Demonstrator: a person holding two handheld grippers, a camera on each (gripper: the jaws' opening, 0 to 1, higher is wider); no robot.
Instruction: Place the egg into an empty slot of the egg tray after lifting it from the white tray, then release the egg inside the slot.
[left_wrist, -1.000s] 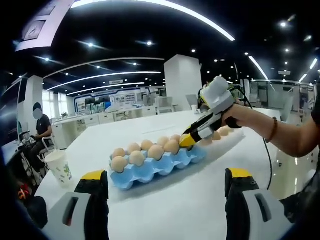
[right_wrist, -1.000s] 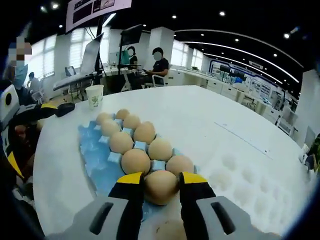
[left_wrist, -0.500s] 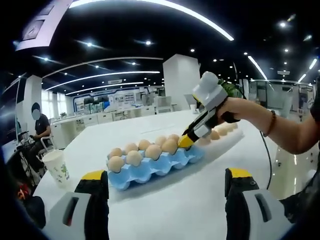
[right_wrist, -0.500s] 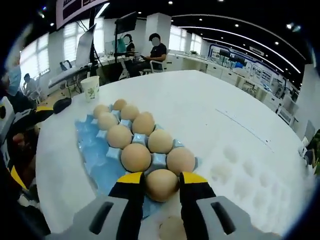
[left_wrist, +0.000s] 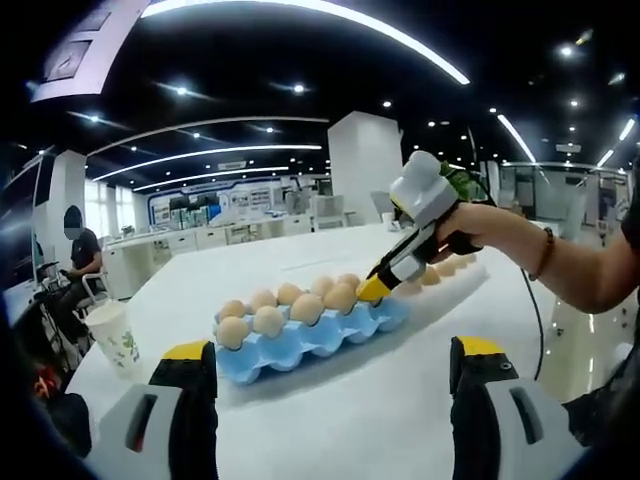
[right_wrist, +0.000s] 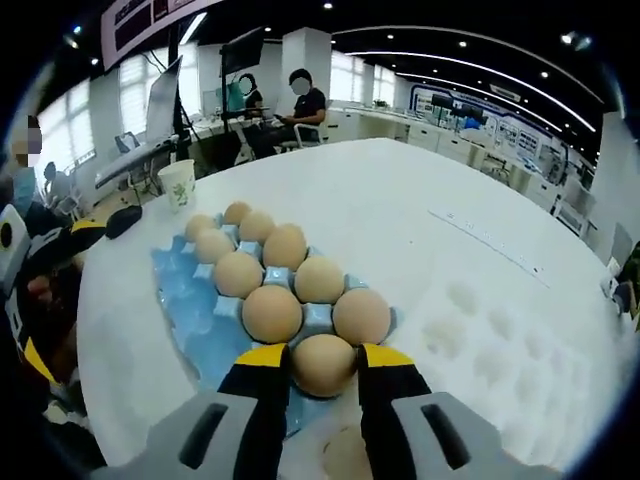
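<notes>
My right gripper (right_wrist: 323, 372) jaws clasp the egg (right_wrist: 324, 364) over an end slot of the blue egg tray (right_wrist: 190, 305). Lift and carry done; lowering and release remain. My left gripper (left_wrist: 332, 372) jaws stand wide, empty.

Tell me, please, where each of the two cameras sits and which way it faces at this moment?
Left gripper view: rides the left gripper, held back over the white table, facing the blue egg tray; its own open fingers frame the right gripper and the person's forearm.
Right gripper view: rides the right gripper, low over the tray's near end; its fingers flank an egg.
Shared: blue egg tray, eggs, paper cup.
</notes>
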